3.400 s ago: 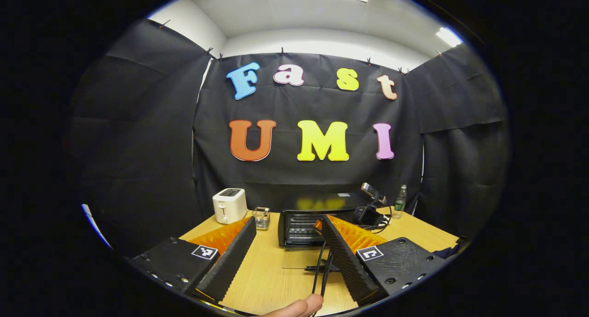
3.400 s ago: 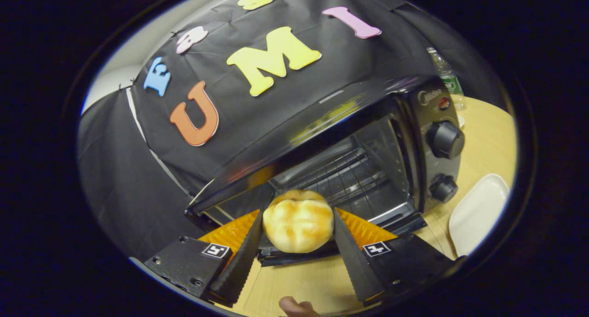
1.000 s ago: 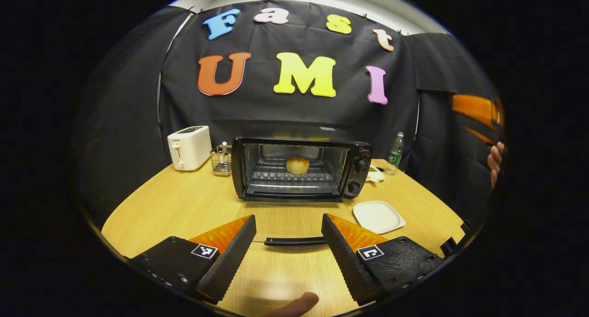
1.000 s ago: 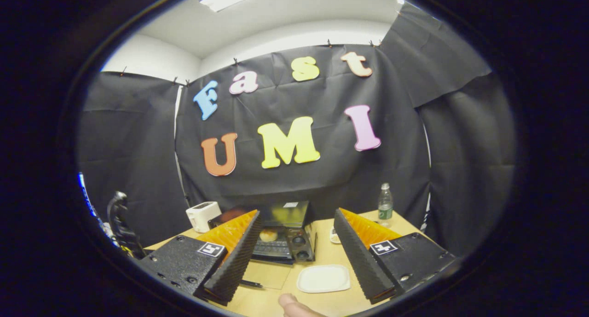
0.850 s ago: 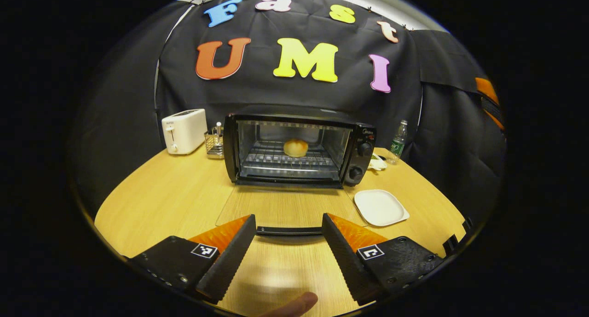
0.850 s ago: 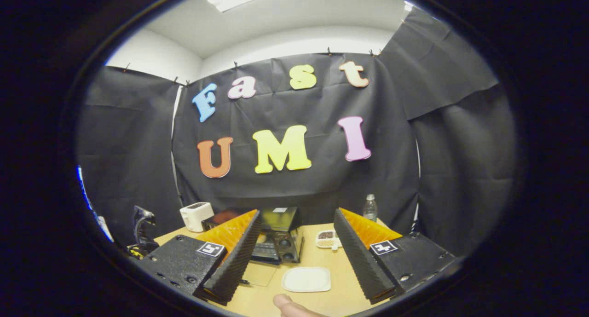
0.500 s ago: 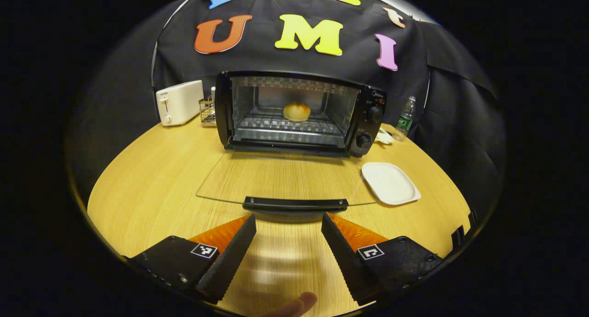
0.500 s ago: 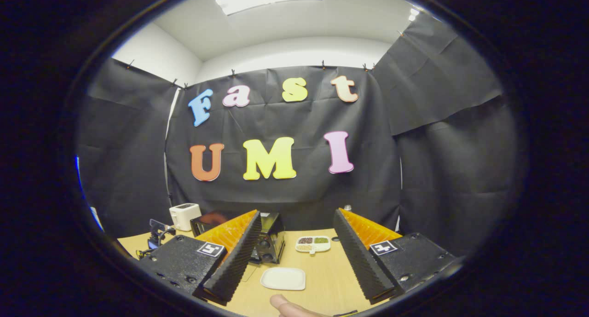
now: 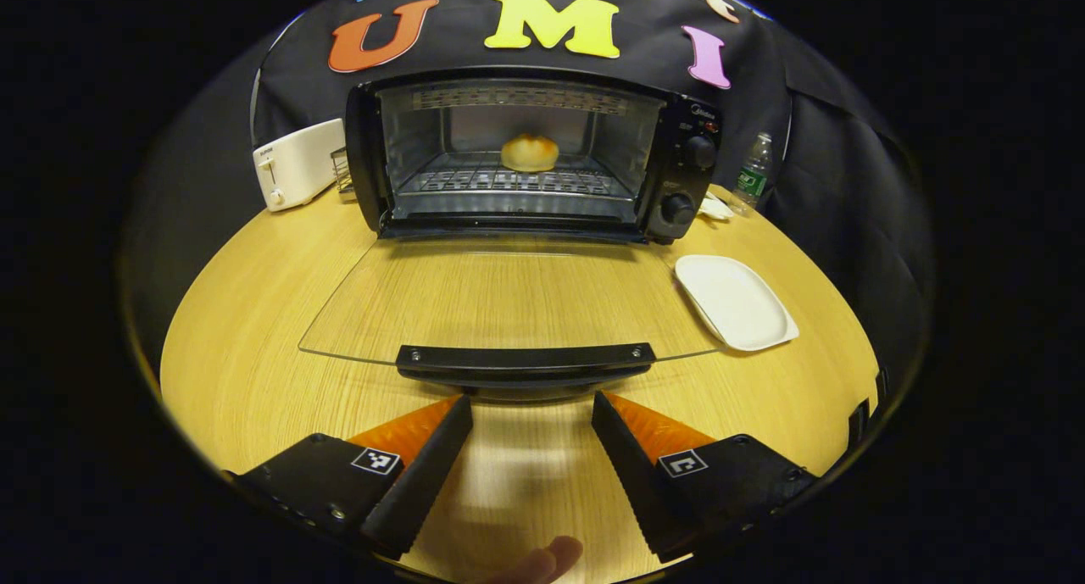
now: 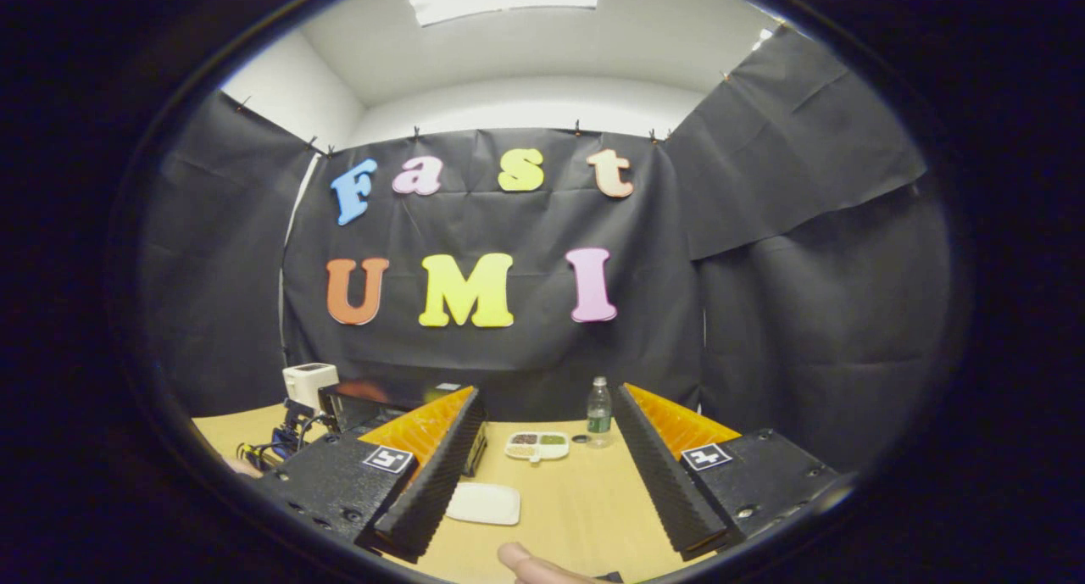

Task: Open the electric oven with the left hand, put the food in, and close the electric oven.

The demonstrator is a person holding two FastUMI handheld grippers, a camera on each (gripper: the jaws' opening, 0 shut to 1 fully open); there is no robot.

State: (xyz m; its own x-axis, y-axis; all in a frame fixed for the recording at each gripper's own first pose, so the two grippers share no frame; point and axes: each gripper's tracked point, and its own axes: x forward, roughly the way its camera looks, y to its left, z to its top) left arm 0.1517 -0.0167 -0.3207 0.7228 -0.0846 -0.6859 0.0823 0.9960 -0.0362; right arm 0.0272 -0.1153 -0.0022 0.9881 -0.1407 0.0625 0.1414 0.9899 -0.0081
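**Oven door down, bun on the rack**

Here, in the left gripper view, the electric oven (image 9: pixel 525 156) is seen on the wooden table (image 9: pixel 254 330) with its glass door (image 9: pixel 509 300) folded down flat toward the camera. The bread bun (image 9: pixel 530 152) is seen resting on the wire rack (image 9: pixel 517 182) inside the oven, toward the back. The left gripper (image 9: pixel 531 419) is held with its fingers spread wide and nothing between them, just in front of the door handle (image 9: pixel 525 359) and apart from it. A white plate (image 9: pixel 736 302) lies right of the oven door, a white toaster (image 9: pixel 298 162) stands left of the oven, and a water bottle (image 9: pixel 752 174) stands to the oven's right, near the cloth wall.

In the right gripper view, the right gripper (image 10: pixel 547 457) is seen raised above the table, its fingers wide apart and empty. The oven (image 10: pixel 373 406) appears partly behind the gripper's left finger. The white plate (image 10: pixel 483 503), a divided snack dish (image 10: pixel 536 446) and the water bottle (image 10: pixel 599 413) are seen to the oven's right, the toaster (image 10: pixel 309 383) to its left.
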